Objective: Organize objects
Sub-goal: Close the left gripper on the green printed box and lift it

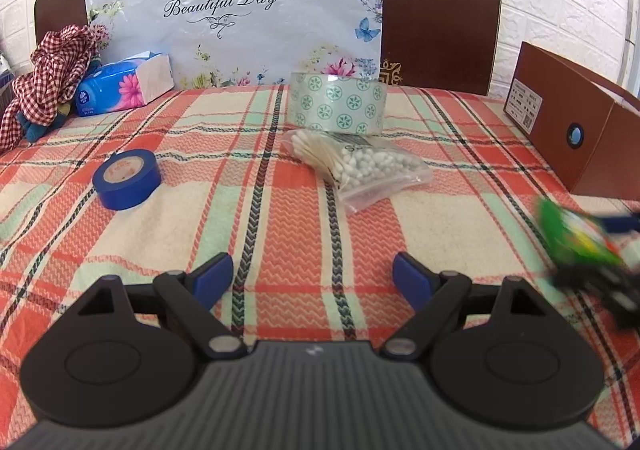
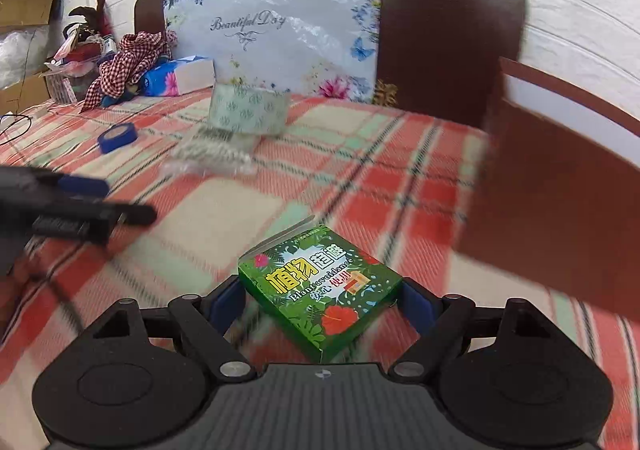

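Observation:
My right gripper [image 2: 322, 300] is shut on a green box [image 2: 320, 286] printed with leaves and flowers and holds it above the plaid cloth. The box shows blurred in the left wrist view [image 1: 576, 238]. My left gripper [image 1: 312, 276] is open and empty over the cloth. Ahead of it lie a blue tape roll [image 1: 126, 178], a bag of cotton swabs [image 1: 356, 162] and a patterned clear tape roll [image 1: 338, 102]. A brown open box [image 1: 572, 118] stands at the right, close to my right gripper [image 2: 552, 186].
A blue tissue pack [image 1: 124, 84] and a red checked cloth [image 1: 52, 70] lie at the far left. A floral "Beautiful Day" sheet [image 1: 240, 10] leans on the brown headboard [image 1: 440, 18]. Cardboard boxes and clutter [image 2: 32, 30] stand beyond the left edge.

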Action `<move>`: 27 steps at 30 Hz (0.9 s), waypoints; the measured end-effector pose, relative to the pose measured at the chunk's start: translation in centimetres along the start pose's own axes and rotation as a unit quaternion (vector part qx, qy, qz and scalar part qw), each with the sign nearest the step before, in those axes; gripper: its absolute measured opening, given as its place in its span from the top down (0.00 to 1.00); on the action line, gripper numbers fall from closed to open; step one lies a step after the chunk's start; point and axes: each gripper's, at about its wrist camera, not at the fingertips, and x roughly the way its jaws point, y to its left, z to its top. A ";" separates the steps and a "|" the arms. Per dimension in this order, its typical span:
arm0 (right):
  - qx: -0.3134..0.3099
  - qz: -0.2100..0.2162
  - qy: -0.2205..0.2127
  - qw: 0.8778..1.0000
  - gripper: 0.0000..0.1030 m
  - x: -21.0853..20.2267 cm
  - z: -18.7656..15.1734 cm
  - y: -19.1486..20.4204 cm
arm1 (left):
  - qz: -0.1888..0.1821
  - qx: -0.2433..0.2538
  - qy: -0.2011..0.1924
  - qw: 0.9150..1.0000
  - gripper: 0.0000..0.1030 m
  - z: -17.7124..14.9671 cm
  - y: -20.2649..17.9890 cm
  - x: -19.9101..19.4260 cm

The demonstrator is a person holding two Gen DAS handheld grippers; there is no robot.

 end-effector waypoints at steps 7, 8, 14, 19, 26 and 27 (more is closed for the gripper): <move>0.047 -0.035 -0.005 0.998 0.13 -7.1 -4.8 -1.3 | 0.017 0.018 0.027 0.999 0.17 0.8 -1.6 -0.4; 0.051 -0.038 -0.008 0.998 0.13 -7.6 -5.2 -1.2 | -0.004 0.009 0.038 0.999 0.19 1.2 -2.1 -0.7; 0.047 -0.050 0.004 0.998 0.14 -8.5 -6.1 -0.6 | -0.174 -0.004 0.066 0.983 0.28 3.6 -8.0 -3.9; 0.050 -0.061 0.000 0.997 0.14 -9.3 -6.8 -0.2 | -0.262 0.030 0.137 0.955 0.32 3.0 -13.1 -4.7; 0.052 -0.055 0.003 0.997 0.29 -8.8 -6.4 0.1 | -0.289 0.019 0.208 0.934 0.58 1.5 -16.3 -3.4; 0.048 -0.058 0.001 0.997 0.32 -8.7 -6.2 0.2 | -0.296 0.021 0.212 0.931 0.63 1.7 -16.7 -3.5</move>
